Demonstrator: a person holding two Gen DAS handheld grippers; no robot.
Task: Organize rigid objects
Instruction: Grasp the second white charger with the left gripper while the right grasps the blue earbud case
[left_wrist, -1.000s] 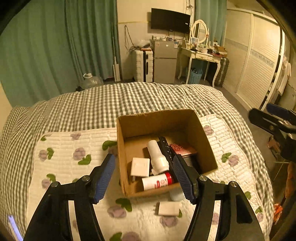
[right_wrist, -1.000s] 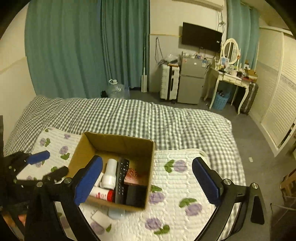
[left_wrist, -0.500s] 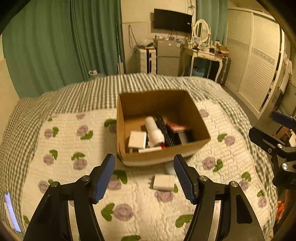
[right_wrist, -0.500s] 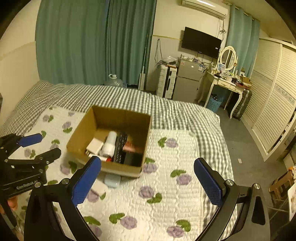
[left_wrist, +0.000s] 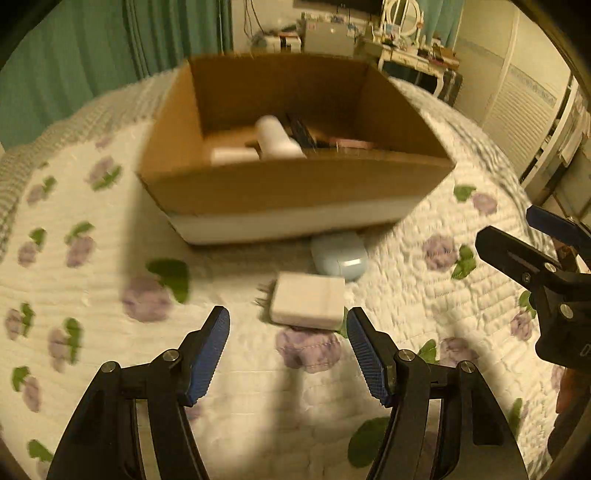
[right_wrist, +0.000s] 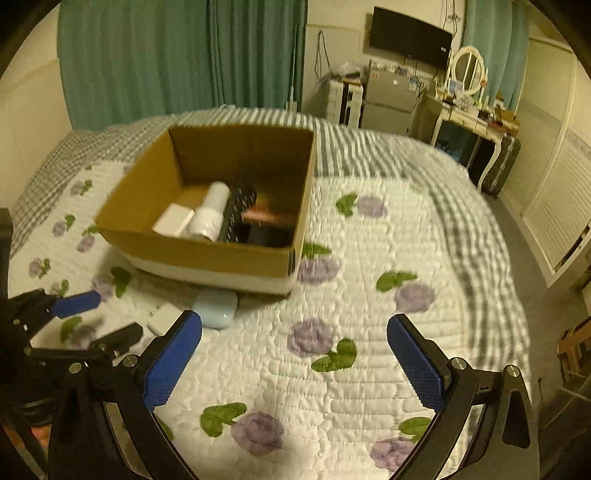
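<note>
No writing is legible anywhere; motion blur smears the cardboard box (left_wrist: 295, 192) and its half-hidden contents. The left gripper (left_wrist: 288, 332), fingers apart, faces the white block (left_wrist: 306, 304) on the bed quilt (right_wrist: 369, 332). The right gripper (right_wrist: 293, 347), fingers wide apart, holds nothing.

I'm over a bed (right_wrist: 388, 229) with a white quilt (right_wrist: 369, 332) printed in purple flowers and green leaves, laid on a grey checked cover (right_wrist: 369, 147). Teal curtains (right_wrist: 166, 62) hang along the far wall. Beside them a dark TV (right_wrist: 410, 37) is mounted above a small grey fridge (right_wrist: 388, 103). A white dressing table (right_wrist: 469, 122) with an oval mirror (right_wrist: 469, 68) stands to the right, near pale louvered wardrobe doors (right_wrist: 557, 206). The light is dim and yellowish.
</note>
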